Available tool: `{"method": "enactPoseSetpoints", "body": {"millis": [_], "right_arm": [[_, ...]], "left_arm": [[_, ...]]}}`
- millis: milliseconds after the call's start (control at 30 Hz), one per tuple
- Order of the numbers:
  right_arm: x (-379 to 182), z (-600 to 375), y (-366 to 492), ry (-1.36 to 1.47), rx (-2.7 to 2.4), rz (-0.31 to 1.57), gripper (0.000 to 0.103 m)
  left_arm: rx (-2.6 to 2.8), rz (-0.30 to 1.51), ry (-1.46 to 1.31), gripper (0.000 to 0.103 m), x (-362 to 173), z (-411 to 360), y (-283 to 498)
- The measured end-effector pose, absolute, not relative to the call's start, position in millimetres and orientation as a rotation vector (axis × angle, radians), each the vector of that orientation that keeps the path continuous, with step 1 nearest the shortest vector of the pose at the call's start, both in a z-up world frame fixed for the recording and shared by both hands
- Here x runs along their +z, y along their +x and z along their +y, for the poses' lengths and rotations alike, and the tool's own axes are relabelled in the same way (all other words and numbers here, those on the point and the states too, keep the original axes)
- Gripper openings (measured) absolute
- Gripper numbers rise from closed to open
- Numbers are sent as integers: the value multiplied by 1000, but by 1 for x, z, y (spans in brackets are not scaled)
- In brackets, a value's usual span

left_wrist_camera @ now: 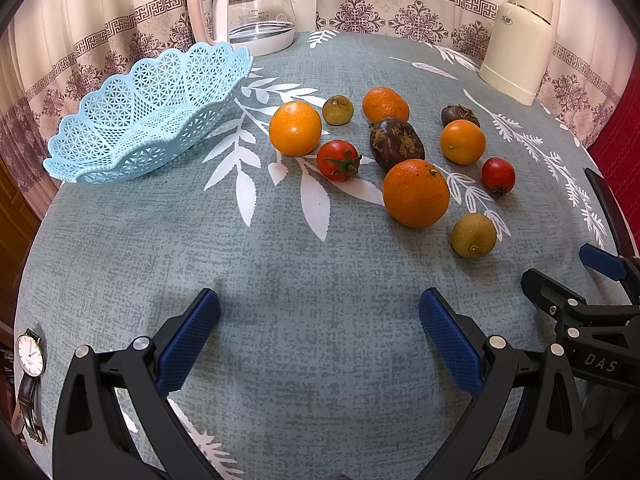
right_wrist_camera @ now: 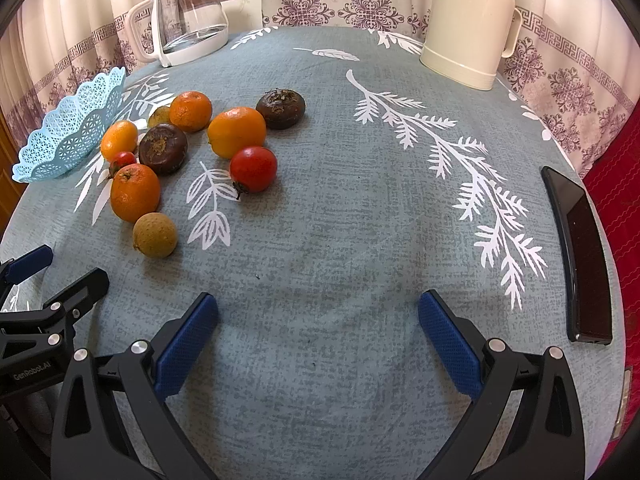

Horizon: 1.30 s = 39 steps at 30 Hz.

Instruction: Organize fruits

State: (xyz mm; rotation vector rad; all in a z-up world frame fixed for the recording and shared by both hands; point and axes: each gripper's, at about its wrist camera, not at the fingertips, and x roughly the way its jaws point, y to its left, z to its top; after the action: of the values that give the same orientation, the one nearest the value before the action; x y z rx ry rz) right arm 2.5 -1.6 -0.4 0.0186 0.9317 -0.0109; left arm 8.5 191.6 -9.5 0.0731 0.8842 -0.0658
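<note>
over the near edge of the tabletop (left_wrist_camera: 304,320), the left tongs (left_wrist_camera: 320,312) stand wide open, blue pads far apart, holding nothing and touching no fruit, with only bare cloth between them. the right tongs (right_wrist_camera: 318,312) are spread just as wide over their own bare patch of cloth, likewise empty; in the left view their tips show at the right edge, near a small tan fruit (left_wrist_camera: 474,235).

the fruits lie loose in a cluster on the cloth, ahead of the left tongs and to the right: four oranges, the nearest one (left_wrist_camera: 416,193) the largest, two red tomatoes (left_wrist_camera: 338,160), two dark brown fruits (left_wrist_camera: 396,143) and a second small tan one farther back. the light blue basket (left_wrist_camera: 120,152) sits to the left of the cluster, apart from it, with nothing seen inside.
</note>
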Motion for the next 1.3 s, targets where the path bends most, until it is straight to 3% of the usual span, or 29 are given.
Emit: {"method": "enactPoseSetpoints", "body": {"millis": [700,1033,1200,1267,1300], "right_arm": [[3,-6,0,64,16,911,98],[30,16,-6,92,195,801,98],[34,48,6,30,263,794,83],[31,51,13,38,277,817,63],[29,53,17,46,285,831,59]], "left_arm": [[-69,882,70,101,-10,192,9],[12,775,69,101,23,216,-7],[63,734,24,101,42,240,-8],[71,733,26,101,43,246,-7],[70,735,26,101,44,247,-6]]}}
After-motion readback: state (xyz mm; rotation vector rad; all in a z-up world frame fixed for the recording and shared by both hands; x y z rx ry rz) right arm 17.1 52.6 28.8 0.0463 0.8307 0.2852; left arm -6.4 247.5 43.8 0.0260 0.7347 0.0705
